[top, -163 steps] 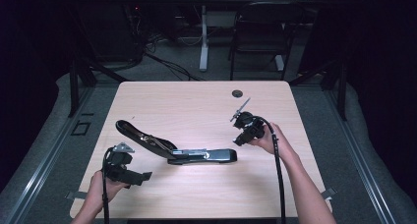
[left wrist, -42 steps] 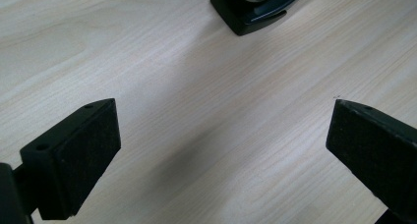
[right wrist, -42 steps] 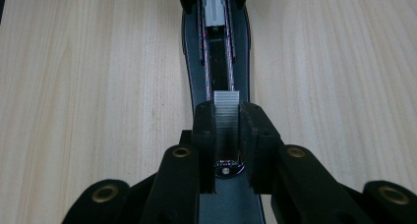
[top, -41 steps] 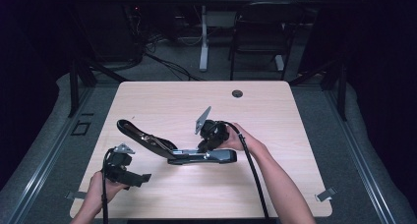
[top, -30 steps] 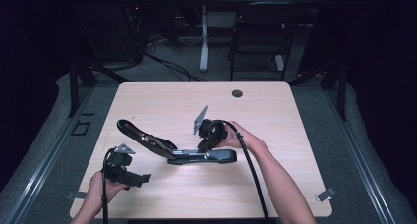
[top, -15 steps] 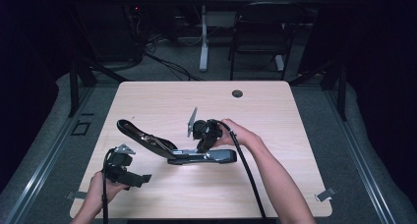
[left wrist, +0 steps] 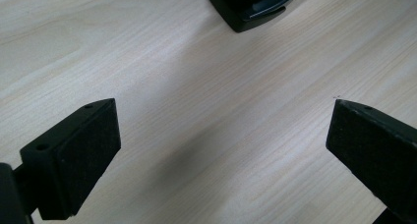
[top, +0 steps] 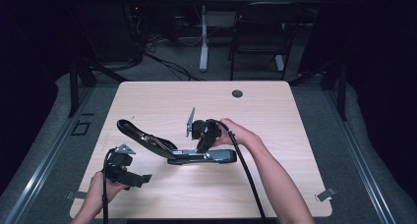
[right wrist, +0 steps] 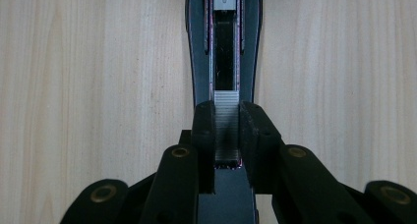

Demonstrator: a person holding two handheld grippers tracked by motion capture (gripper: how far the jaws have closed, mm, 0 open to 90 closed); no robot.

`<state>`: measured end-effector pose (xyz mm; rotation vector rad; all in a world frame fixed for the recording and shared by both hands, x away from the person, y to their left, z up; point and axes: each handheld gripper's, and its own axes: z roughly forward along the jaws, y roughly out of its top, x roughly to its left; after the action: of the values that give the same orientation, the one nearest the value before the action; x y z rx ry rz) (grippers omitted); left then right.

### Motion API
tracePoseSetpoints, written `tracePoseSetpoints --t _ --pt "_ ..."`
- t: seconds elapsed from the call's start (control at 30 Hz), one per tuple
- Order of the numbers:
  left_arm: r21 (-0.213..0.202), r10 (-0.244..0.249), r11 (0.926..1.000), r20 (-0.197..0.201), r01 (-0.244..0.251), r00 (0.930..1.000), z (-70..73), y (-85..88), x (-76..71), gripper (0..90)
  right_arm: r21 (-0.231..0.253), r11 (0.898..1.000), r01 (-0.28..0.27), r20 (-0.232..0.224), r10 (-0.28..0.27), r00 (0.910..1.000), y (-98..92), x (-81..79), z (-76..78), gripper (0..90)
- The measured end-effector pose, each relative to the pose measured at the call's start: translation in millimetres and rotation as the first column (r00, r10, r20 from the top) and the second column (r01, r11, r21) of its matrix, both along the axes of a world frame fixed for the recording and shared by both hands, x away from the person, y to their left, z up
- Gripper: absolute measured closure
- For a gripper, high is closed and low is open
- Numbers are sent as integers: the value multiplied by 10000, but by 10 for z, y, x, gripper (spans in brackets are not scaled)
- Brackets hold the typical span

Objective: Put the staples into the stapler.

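A black stapler (top: pixel 216 156) lies on the wooden table (top: pixel 275 116), swung wide open, its top arm (top: pixel 142 135) stretched out to the left. My right gripper (top: pixel 202 146) points down onto the stapler's base. In the right gripper view its jaws (right wrist: pixel 227 117) stand close together on a silver strip of staples (right wrist: pixel 227 103), which sits in the channel of the stapler's magazine (right wrist: pixel 197 52). My left gripper (top: pixel 141 179) rests near the table's front left, open with nothing between its pads (left wrist: pixel 88 150). One black end of the stapler (left wrist: pixel 253 5) lies ahead of it.
A round cable hole (top: pixel 237 93) sits in the table near its far edge. A dark chair (top: pixel 260 32) and a white desk leg (top: pixel 203 42) stand beyond the table. Bare wood lies to the right of the stapler and behind it.
My right gripper came from the table's right side to the stapler's base, then edged slightly left along it. The left gripper and the stapler stayed put.
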<state>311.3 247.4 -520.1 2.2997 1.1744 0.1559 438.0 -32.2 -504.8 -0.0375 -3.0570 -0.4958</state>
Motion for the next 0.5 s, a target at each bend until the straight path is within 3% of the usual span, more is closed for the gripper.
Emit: tracePoseSetpoints --t 0.5 --pt "8 -25 10000 9 25 10000 5 6 -1 2 71 9998 196 -205 -195 9996 -24 32 -8 736"
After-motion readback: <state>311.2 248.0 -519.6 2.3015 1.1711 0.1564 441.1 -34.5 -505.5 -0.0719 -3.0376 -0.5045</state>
